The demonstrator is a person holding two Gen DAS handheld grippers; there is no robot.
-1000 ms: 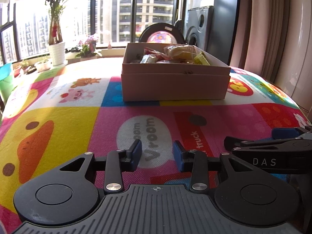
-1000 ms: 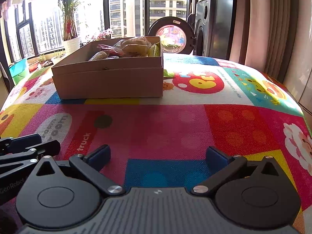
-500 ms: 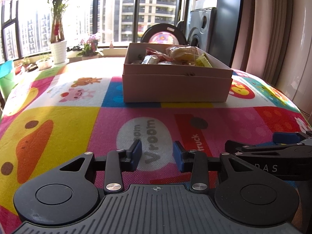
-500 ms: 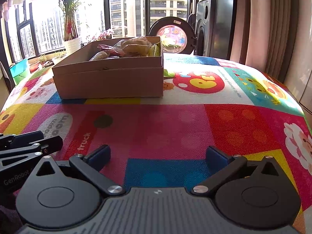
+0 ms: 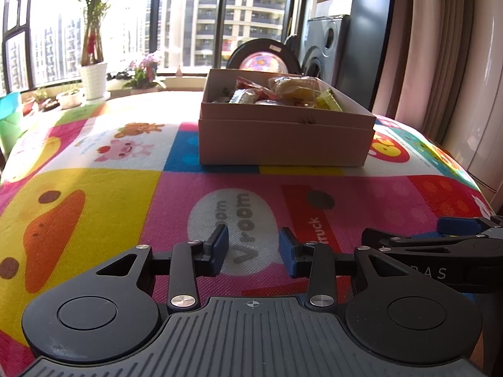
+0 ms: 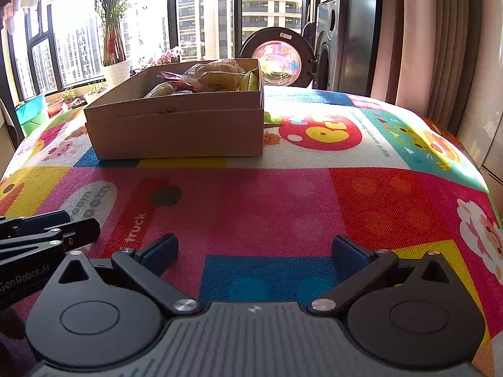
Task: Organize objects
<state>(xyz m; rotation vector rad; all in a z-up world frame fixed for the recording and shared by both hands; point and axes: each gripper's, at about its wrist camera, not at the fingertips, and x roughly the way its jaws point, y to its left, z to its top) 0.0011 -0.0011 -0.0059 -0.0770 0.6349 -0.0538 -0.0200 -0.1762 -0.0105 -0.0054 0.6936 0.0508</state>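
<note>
Sunlit windows and a washing machine stand behind a surface covered in a bright cartoon mat. On it sits a cardboard box filled with wrapped snacks. Near the box's front wall, the left gripper and right gripper hover side by side, jaws spread, pinching nothing.

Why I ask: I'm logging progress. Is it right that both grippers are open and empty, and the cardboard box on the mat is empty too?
Not quite. The box is not empty: it holds wrapped snack packets, as the right wrist view shows. The rest stands: the left gripper and right gripper are open and empty, and the box sits on the mat.
</note>
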